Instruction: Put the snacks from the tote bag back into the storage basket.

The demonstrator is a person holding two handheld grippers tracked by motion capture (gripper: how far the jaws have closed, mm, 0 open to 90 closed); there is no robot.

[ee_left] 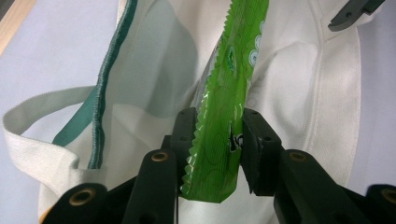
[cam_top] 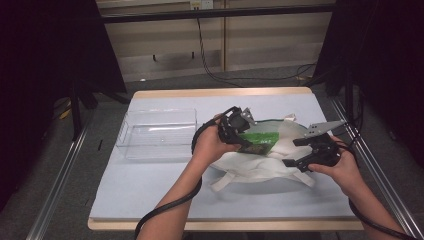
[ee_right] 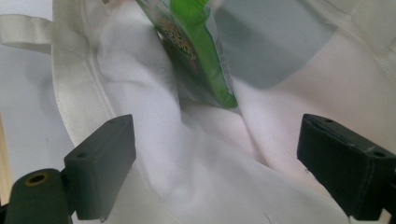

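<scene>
Green packet [ee_left: 224, 135] pinched between left gripper [ee_left: 212, 140] fingers [ee_left: 259, 144].

Lab: curtained recording rig [cam_top: 220, 12], cables [cam_top: 210, 65]

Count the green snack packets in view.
1: the green packet sits clamped in the left tool at the mouth of the white bag. More may be hidden inside the bag.

No text can be read with certainty in these pictures. The glossy green plastic snack packet [ee_right: 196, 42] carries yellow and dark printed lettering, but it is too blurred and too tilted to make out.
</scene>
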